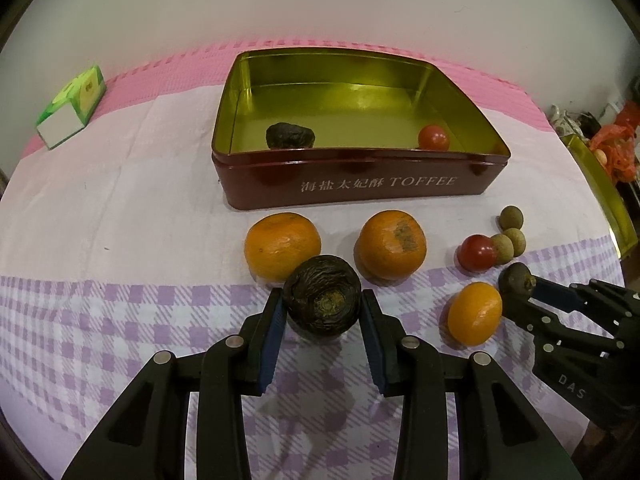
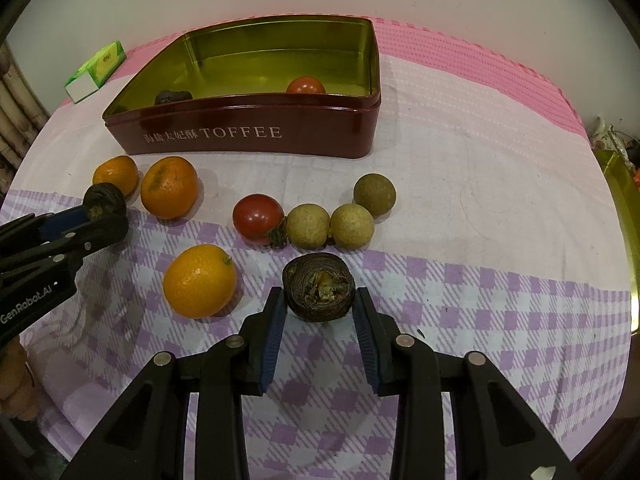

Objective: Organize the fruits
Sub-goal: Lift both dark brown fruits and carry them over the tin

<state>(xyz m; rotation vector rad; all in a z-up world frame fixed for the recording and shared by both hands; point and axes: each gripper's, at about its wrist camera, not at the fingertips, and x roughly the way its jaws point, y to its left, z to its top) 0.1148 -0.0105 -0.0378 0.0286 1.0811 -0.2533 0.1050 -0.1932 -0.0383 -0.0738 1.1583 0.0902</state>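
Observation:
My left gripper (image 1: 322,300) is shut on a dark wrinkled water chestnut (image 1: 322,296), its blue pads pressing both sides. My right gripper (image 2: 319,296) is shut on a second dark chestnut (image 2: 319,286). Each view shows the other gripper off to the side: the right gripper (image 1: 516,286) and the left gripper (image 2: 102,208). Behind stands a red TOFFEE tin (image 1: 360,196) holding a third chestnut (image 1: 291,135) and a tomato (image 1: 433,137). On the cloth lie two mandarins (image 1: 282,246) (image 1: 391,243), a small orange (image 2: 199,281), a tomato (image 2: 258,218) and three longans (image 2: 308,226).
A green tissue box (image 1: 72,106) sits at the far left of the checked cloth. A gold lid (image 1: 600,188) leans along the table's right edge, with clutter and a red bag (image 1: 616,148) beyond it. A person's hand (image 2: 16,392) shows at the lower left.

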